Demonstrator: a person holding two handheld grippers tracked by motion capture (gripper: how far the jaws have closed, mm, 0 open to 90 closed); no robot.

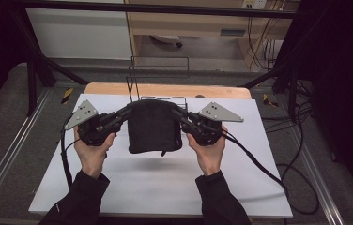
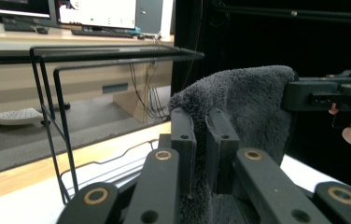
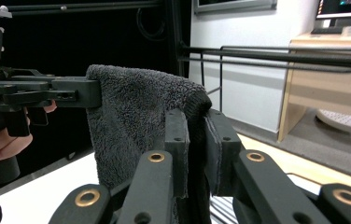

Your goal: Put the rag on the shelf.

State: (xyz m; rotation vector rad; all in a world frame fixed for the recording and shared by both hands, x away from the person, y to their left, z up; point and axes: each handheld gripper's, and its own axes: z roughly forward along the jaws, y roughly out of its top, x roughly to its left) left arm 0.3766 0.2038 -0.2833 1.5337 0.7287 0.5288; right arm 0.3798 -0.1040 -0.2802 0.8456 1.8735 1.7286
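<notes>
Dark grey towel [image 1: 155,127] hangs clamped between both grippers, seemingly above table [image 1: 165,183].

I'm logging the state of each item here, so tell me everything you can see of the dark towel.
The towel is dark grey, almost black, with a fluffy terry pile. It hangs in the air above the white sheet, held up by its two top corners, its body dropping as a rough rectangle. The left hand-held gripper is clamped on one corner, the right hand-held gripper on the other. A small tab dangles from its bottom edge. A black wire rack stands just behind it.
</notes>
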